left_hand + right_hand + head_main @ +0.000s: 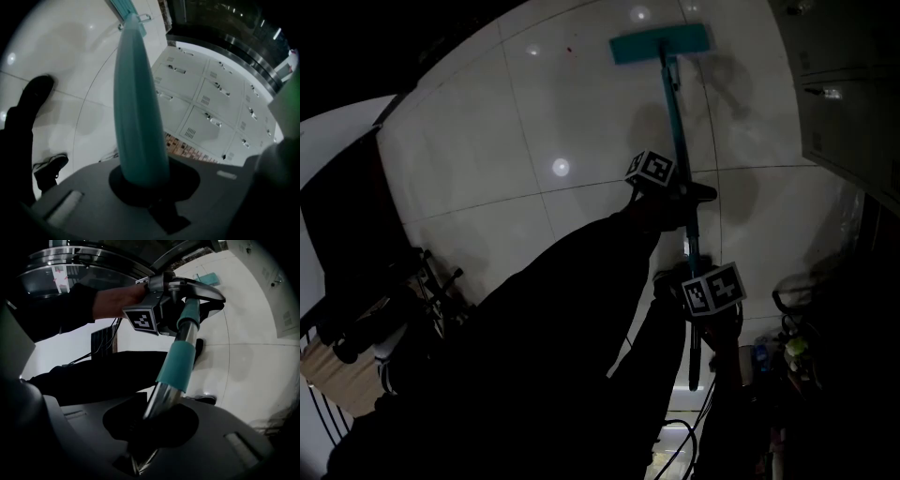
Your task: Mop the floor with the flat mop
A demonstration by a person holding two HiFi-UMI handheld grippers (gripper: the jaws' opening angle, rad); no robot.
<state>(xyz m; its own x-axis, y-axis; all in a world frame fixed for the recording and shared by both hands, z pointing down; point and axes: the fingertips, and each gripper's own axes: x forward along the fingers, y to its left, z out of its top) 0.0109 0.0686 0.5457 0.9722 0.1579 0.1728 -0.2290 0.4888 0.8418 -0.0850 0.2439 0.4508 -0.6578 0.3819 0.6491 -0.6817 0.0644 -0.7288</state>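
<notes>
The flat mop's teal head point(660, 43) lies on the white tiled floor point(581, 122) at the far top of the head view. Its pole point(681, 159) runs back toward me. My left gripper point(682, 192) is shut on the pole higher up, and the teal pole point(138, 108) rises between its jaws point(143, 180) in the left gripper view. Nearer me, my right gripper point(696, 292) is shut on the pole's lower end. In the right gripper view, the metal and teal pole point(176, 366) leaves that gripper point(150, 420) toward the left gripper point(187, 298) and the mop head point(206, 277).
Grey lockers point(844, 94) line the right side, with the same lockers point(206, 98) in the left gripper view. Dark shoes point(35, 91) stand on the tiles. A dark cart with clutter point(394, 309) is at the left, small items point(787, 347) at the lower right, and cables point(675, 441) by my feet.
</notes>
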